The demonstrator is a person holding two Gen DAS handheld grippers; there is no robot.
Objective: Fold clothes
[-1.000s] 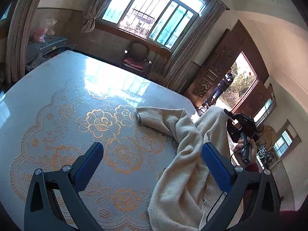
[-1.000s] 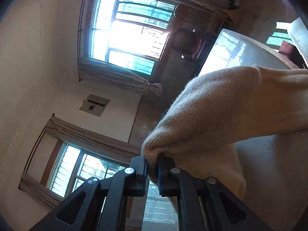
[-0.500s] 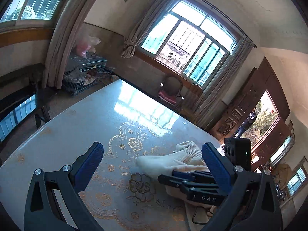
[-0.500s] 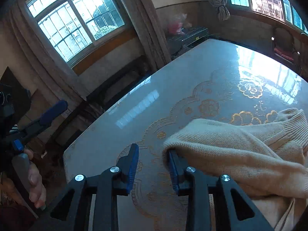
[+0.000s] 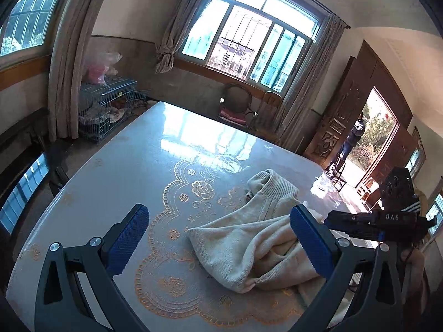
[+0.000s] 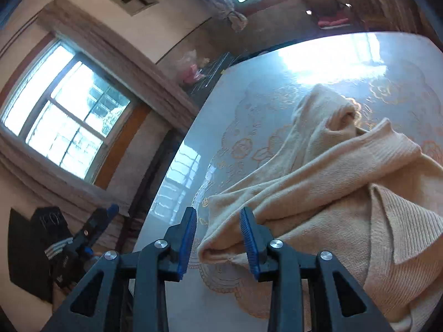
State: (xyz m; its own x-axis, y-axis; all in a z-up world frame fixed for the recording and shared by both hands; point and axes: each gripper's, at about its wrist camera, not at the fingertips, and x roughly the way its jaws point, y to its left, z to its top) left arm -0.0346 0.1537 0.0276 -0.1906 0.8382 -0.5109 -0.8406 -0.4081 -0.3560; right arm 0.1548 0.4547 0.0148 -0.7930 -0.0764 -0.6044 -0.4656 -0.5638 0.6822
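Observation:
A cream knit sweater (image 5: 249,243) lies crumpled on the table (image 5: 110,179), its ribbed collar toward the far side. My left gripper (image 5: 218,221) is held wide open above the table's near part, with the sweater's folded edge below and between its blue pads, untouched. In the right wrist view my right gripper (image 6: 218,221) has its jaws opening; a folded edge of the sweater (image 6: 318,182) lies loose between the pads, which do not press on it. The right gripper (image 5: 373,224) also shows at the right of the left wrist view.
The table has a glossy cover with a gold floral pattern and curves away on the left. Beyond it stand a chair (image 5: 235,105) under the window, a wire cage (image 5: 108,105) at the left wall, and an open door with a person (image 5: 354,138).
The right gripper, shut on the lifted sweater a second ago, has opened, and the sweater now rests on the table. The left gripper has drawn back from the sweater, staying open.

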